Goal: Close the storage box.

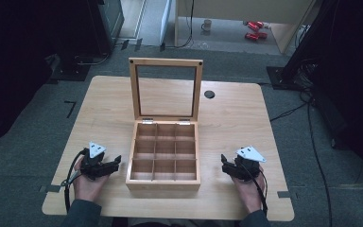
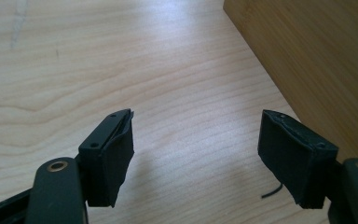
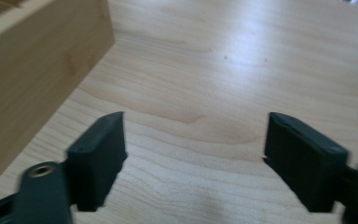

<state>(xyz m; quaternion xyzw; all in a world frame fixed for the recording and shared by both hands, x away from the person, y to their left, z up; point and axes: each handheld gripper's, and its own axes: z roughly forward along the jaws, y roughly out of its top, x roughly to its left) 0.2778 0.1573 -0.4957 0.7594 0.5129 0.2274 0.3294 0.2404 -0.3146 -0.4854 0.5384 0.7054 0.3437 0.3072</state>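
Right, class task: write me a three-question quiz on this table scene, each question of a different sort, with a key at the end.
1. True or false: the lid of the wooden box stands open.
2. How many compartments does the box have? A) four B) six C) nine
3. Fill in: the left gripper and the right gripper rest on the table with jaws ____, one on each side of the box.

Key: 1 true. 2 C, three rows of three, all looking empty. 3 open, with nothing between the jaws in either gripper view.
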